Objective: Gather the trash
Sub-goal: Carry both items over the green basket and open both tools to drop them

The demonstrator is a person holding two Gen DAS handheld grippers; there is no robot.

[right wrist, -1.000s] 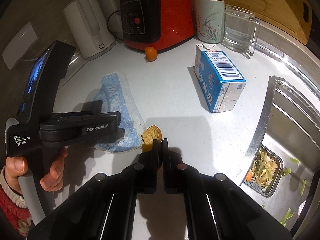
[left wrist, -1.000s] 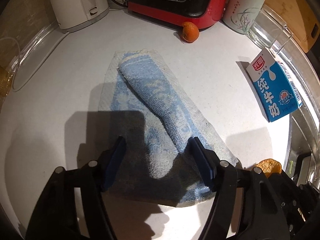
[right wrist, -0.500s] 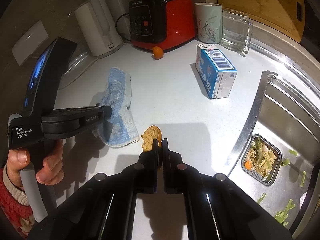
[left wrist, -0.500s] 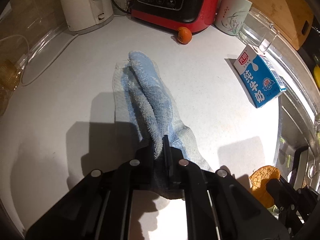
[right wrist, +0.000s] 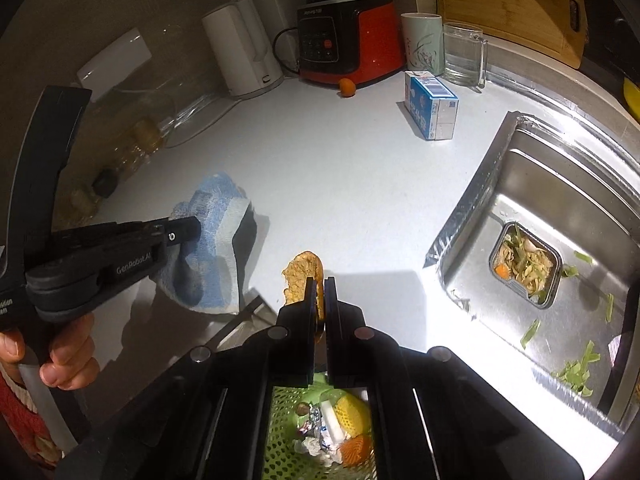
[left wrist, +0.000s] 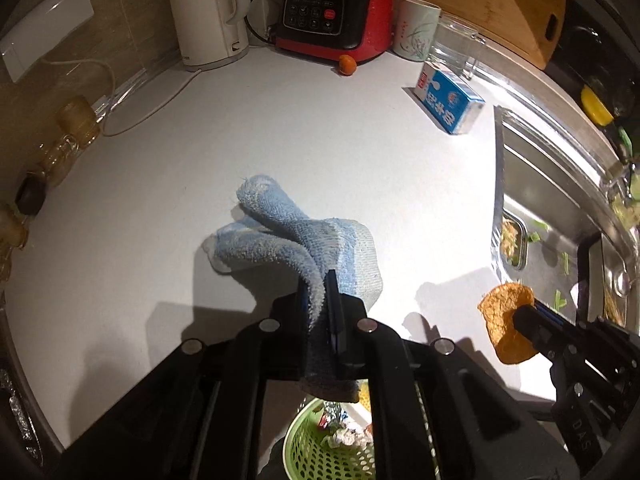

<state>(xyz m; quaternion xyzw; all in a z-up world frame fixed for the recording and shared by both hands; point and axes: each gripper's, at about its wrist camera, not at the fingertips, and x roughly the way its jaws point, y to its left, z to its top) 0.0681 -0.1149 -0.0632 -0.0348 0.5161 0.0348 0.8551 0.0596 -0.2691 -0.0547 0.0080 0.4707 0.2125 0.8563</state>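
Left gripper [left wrist: 320, 300]: jaws narrow, clamped on a blue cloth [left wrist: 296, 236]; cloth bunched, hanging from the jaws, far end touching the counter [left wrist: 280, 128] near its middle. In the right wrist view the same gripper [right wrist: 188, 234] comes in from the left, with the cloth [right wrist: 212, 248] draped below it

Right gripper [right wrist: 319, 300]: jaws narrow, pinching an orange peel [right wrist: 304, 276], raised off the counter [right wrist: 340, 180] over its front edge. In the left wrist view the peel [left wrist: 506, 320] sits at the gripper tip [left wrist: 520, 316], near the sink's front corner

Green bin [right wrist: 288, 432] below the counter's front edge, under both grippers; wrappers and yellow and orange scraps inside. It also shows in the left wrist view [left wrist: 316, 452]

Milk carton [right wrist: 430, 110] lying near the counter's back right, just beside the sink [right wrist: 520, 208]. Small orange fruit [right wrist: 347, 86] at the back, touching or nearly touching the red appliance [right wrist: 352, 40]. White kettle [right wrist: 244, 52] left of it; cup [right wrist: 424, 42] and glass mug [right wrist: 464, 54] to the right

Tray of food scraps [right wrist: 524, 266] in the sink, green bits scattered around it
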